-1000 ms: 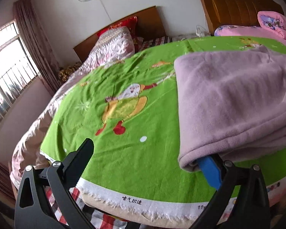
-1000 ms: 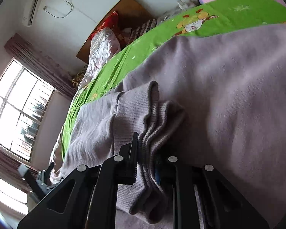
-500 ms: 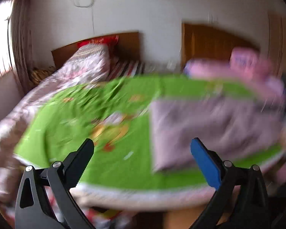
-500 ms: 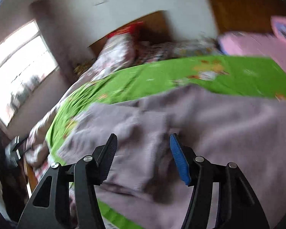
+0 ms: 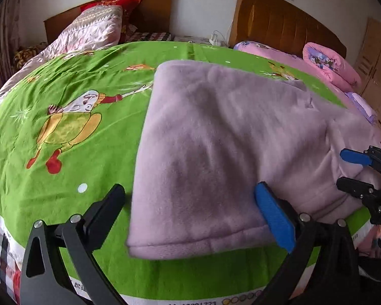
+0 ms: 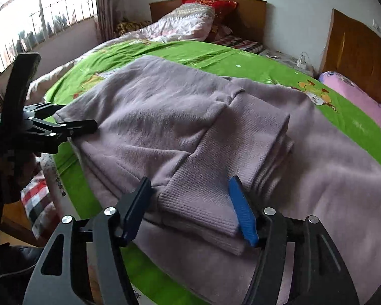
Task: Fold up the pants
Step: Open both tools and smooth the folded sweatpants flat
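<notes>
With both cameras tilted down over the bed, I see the lilac pants (image 5: 216, 137) lying folded on the green cartoon-print sheet (image 5: 71, 137), toward its near right part. In my left wrist view they form a broad fleecy slab whose near hem reaches almost to the sheet's near edge.

My left gripper (image 5: 190, 211) has its jaws spread wide. The black finger stands over bare green sheet left of the pants, the blue-padded finger over the fabric's near right part, and the near left corner of the pants lies in the gap. I see neither pad pressing on the cloth.

My right gripper (image 6: 190, 206) has just been opening, and its jaws now stand apart. Between them lies the ribbed cuff end (image 6: 216, 178) of the pants, resting on top of the folded layers. The black finger is just left of the ribbed stack and the blue pad just right of it. I cannot tell whether the blue pad brushes the edge, but nothing is clamped.

From the left wrist view the right gripper (image 5: 355, 172) shows at the far right edge, hovering at the right end of the pants. From the right wrist view the left gripper (image 6: 63, 127) sits at the left end of the fold.

Beyond the sheet are a pale quilt (image 6: 180, 25), a red pillow (image 6: 210, 3), two wooden headboards (image 5: 287, 23) and a pink quilt (image 5: 327, 63).
</notes>
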Available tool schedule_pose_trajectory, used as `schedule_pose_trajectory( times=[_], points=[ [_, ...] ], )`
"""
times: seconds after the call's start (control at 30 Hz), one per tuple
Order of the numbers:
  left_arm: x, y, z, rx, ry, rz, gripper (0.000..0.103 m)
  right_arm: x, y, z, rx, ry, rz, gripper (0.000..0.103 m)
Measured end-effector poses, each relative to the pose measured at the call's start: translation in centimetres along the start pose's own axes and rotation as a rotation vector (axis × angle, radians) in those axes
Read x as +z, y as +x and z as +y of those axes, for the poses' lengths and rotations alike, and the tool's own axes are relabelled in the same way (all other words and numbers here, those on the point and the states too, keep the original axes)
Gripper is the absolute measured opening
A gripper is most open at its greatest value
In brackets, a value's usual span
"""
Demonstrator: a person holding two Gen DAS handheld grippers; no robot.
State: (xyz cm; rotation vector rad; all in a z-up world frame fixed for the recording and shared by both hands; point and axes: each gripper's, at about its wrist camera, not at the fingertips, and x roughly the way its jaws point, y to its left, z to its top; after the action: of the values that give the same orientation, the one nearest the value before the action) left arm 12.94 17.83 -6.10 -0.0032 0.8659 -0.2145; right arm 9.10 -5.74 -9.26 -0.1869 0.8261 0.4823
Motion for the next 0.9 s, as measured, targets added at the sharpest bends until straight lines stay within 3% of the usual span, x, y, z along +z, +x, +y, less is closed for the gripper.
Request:
schedule_pose_trajectory(
  times=[0.17, 0.2, 0.23, 0.27, 0.3, 0.47, 0.53, 0.6, 0.7, 0.73, 0.83, 0.9],
  points=[
    [0.2, -0.3, -0.1, 0.035, -0.005, 0.006, 0.102, -0.1, -0.3, 0.4, -0.013, -0.011, -0.008, 0.064],
    [0.2, -0.8, -0.1, 0.05, -0.006, 0.007, 0.102, -0.2, -0.7, 0.6, -0.009, -0.011, 0.0, 0.07],
    [0.5, -1.5, -0.2, 0.069, -0.004, 0.002, 0.101, -0.1, -0.9, 0.7, 0.001, -0.017, 0.018, 0.091],
    [1.1, -2.8, -0.5, 0.08, 0.006, -0.027, 0.101, -0.1, -0.9, 0.7, 0.018, -0.035, 0.064, 0.096],
    [2.1, -4.0, -0.8, 0.06, 0.015, -0.063, 0.101, 0.0, -1.0, 0.6, 0.028, -0.05, 0.076, 0.096],
    [8.9, -5.3, -2.8, -0.083, 0.056, -0.145, 0.101, 3.9, -3.4, -1.4, 0.15, 0.024, -0.072, 0.096],
    [11.4, -3.0, -3.2, -0.184, 0.05, -0.086, 0.101, 5.7, -2.8, -1.5, 0.204, 0.017, -0.091, 0.096],
    [13.3, 1.3, -2.9, -0.263, 0.007, 0.025, 0.101, 7.1, -0.1, -1.0, 0.238, -0.001, -0.017, 0.096],
    [13.6, 6.8, -1.4, -0.172, -0.022, 0.12, 0.101, 6.6, 3.5, -0.7, 0.197, -0.01, 0.099, 0.096],
    [13.1, 8.6, -0.2, -0.192, -0.057, 0.148, 0.101, 6.1, 4.3, -0.7, 0.176, -0.015, 0.115, 0.096],
    [12.6, 7.7, 0.7, -0.245, -0.098, 0.081, 0.101, 5.9, 3.6, -0.6, 0.175, -0.012, 0.086, 0.095],
    [12.4, 5.9, 0.5, -0.196, -0.098, 0.004, 0.101, 6.1, 2.4, -0.7, 0.142, 0.018, 0.067, 0.095]
  ],
)
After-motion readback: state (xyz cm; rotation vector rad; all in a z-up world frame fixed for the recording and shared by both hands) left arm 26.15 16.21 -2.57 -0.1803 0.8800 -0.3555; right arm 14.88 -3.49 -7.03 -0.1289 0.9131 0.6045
